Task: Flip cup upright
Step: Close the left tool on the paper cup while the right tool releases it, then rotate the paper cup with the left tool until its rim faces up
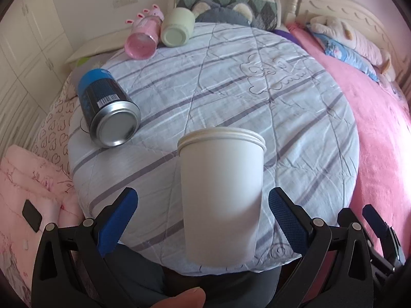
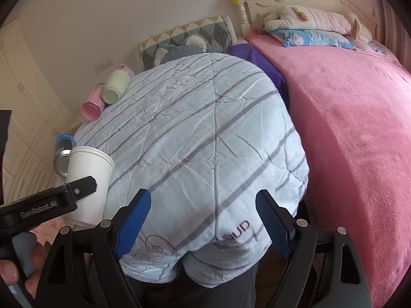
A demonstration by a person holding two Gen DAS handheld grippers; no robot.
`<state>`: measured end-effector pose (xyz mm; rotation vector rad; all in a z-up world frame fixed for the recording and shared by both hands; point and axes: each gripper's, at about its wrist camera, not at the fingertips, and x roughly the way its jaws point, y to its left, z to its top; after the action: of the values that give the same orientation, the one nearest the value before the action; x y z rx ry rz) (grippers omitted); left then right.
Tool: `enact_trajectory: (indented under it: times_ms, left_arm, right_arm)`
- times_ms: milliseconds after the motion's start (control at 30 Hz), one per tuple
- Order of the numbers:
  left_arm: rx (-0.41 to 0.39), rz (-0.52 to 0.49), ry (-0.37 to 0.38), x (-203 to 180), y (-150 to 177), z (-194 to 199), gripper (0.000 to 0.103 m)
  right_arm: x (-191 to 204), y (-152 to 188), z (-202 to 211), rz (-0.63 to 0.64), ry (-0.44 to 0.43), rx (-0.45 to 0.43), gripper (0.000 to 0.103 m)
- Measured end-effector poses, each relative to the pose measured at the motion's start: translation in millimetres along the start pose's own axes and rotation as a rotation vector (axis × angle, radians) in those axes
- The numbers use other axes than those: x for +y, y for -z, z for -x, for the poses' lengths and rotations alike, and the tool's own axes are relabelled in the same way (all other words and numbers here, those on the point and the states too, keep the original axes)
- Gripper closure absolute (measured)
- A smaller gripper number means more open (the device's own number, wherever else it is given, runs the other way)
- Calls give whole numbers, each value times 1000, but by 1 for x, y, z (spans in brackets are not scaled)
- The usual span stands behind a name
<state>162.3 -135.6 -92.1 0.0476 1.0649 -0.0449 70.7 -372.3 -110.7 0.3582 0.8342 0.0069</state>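
Observation:
A white paper cup [image 1: 222, 192] stands upright, rim up, on the front part of the striped pale-blue quilt [image 1: 231, 82]. My left gripper [image 1: 203, 205] is open, its blue pads [image 1: 117, 220] on either side of the cup with gaps to its walls. In the right wrist view the cup [image 2: 88, 179] is at the far left, with the left gripper's black finger [image 2: 77, 190] in front of it. My right gripper [image 2: 203, 220] is open and empty over the quilt's [image 2: 205, 141] near edge, to the right of the cup.
A blue and black can [image 1: 108, 107] lies on its side left of the cup. A pink bottle [image 1: 142, 39] and a pale-green cup [image 1: 177, 28] lie on their sides at the far left. A pink blanket [image 2: 346, 128] covers the bed's right side, with pillows and plush toys [image 2: 308, 23] by the headboard.

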Motion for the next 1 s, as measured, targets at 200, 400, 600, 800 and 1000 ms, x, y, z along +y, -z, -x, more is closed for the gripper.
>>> enact_trajectory:
  times_ms: [200,400,600,800,1000]
  left_arm:
    - [30,32,-1,2,-10,-13,0]
    - [66,58,11,5,-16,-26,0]
    - [93,79,44,9,-21,-36,14]
    - [88,55,63,7,-23,-39,28]
    - [21,7,93,7,-22,-25,34]
  right_arm:
    - [8,-7,-13,24,-28,28,18]
    - [10,-16,-22,32,-30,39,18]
    - [5,-19,-27,21,-12,50,18]
    - [5,-23,-25,19,7,49,18]
    - [9,-23,-19,20,24,40,18]
